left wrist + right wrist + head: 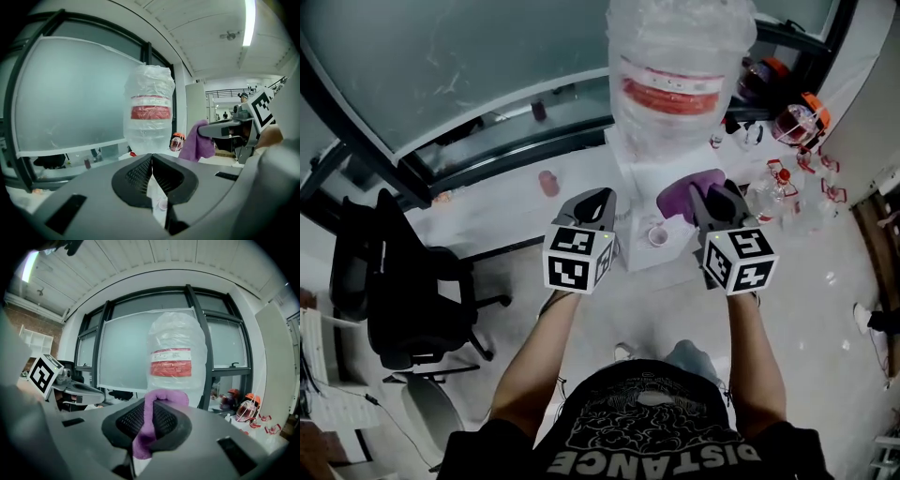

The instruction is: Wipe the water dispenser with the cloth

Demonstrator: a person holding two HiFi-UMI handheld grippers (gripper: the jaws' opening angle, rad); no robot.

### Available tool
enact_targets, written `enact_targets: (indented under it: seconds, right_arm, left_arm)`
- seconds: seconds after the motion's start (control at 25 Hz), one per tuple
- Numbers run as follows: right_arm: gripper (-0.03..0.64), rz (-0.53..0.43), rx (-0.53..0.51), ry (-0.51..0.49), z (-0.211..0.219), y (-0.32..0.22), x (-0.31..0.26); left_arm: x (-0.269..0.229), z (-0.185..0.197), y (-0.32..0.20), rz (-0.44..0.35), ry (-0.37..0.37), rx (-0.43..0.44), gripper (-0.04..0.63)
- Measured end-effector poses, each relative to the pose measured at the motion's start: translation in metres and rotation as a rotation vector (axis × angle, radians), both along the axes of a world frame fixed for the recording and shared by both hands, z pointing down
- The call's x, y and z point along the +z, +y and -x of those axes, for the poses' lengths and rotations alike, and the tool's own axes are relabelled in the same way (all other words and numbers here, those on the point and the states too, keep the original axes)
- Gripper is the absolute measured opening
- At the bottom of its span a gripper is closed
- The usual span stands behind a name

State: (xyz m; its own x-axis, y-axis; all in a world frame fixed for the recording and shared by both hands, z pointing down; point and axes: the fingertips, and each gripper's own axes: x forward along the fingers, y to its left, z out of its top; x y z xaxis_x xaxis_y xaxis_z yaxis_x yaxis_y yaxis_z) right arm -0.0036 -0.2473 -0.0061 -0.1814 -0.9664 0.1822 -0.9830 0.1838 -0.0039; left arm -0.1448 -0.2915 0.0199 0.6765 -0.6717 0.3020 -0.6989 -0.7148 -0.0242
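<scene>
water dispenser (634,174) partly hidden by cloth (680,197) clamped in right gripper (151,403) fingers; left gripper (152,156) fingers together.

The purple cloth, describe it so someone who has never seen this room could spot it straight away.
Find the white water dispenser under the big clear bottle with a red label, by the frosted window. Right in front of it, the right claw pinches the purple cloth. It is the only soft purple thing there.
</scene>
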Motion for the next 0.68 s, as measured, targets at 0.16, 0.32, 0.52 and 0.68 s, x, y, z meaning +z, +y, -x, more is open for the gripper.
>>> enact_targets:
  seconds: [0.16, 0.32, 0.52, 0.68]
  right_arm:
    - [0.032, 0.003, 0.018, -0.011, 0.002, -0.0005, 0.0019]
    - [0.032, -0.007, 0.033, -0.017, 0.0008, -0.0025, -0.001]
    - [0.032, -0.013, 0.043, -0.021, 0.0013, 0.0008, -0.0016]
    - [0.032, -0.015, 0.044, -0.017, 0.0017, 0.0051, -0.0015]
  left_arm:
    - [-0.0039, -0.0004, 0.0008, -0.012, -0.001, 0.008, 0.025]
    - [-0.0075, -0.0076, 0.0015, -0.029, -0.018, 0.027, 0.025]
    - [-0.0064, -0.0029, 0.0007, -0.026, -0.018, 0.021, 0.025]
    - [-0.0064, -0.0025, 0.0014, -0.018, -0.002, 0.017, 0.025]
